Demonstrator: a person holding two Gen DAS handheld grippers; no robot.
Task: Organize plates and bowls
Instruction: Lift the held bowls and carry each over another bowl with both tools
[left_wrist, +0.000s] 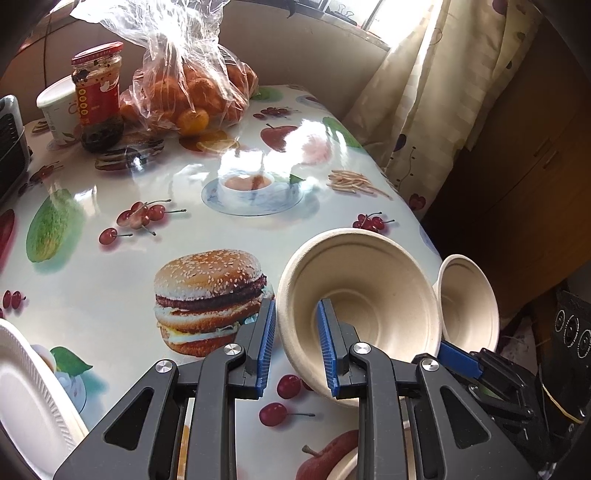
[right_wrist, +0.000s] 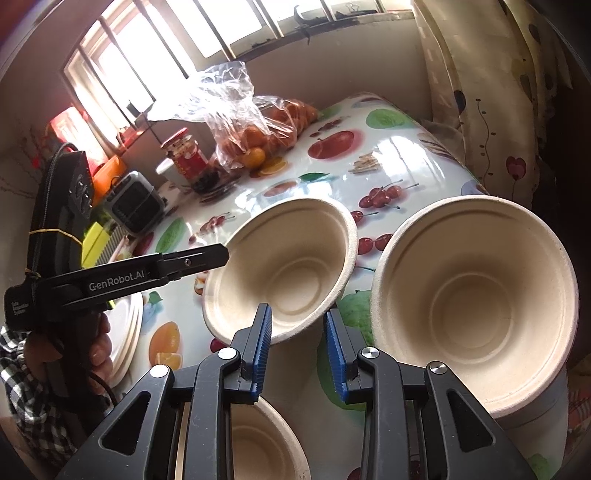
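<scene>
Both wrist views close above the table (left_wrist: 110, 236), angled down, sharing two bowls (left_wrist: 362, 295).

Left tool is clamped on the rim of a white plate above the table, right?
No, not a plate: the left tool is clamped on the rim of a beige bowl above the table. The left wrist view shows it.

**Hard window light, glossy glare**

Daylight pours through the barred window (right_wrist: 129, 62), blowing out its panes. White glare streaks the shiny tablecloth (left_wrist: 110, 280). Fisheye bending curves the edges; the corners fall dark. Focus stays sharp.
</scene>
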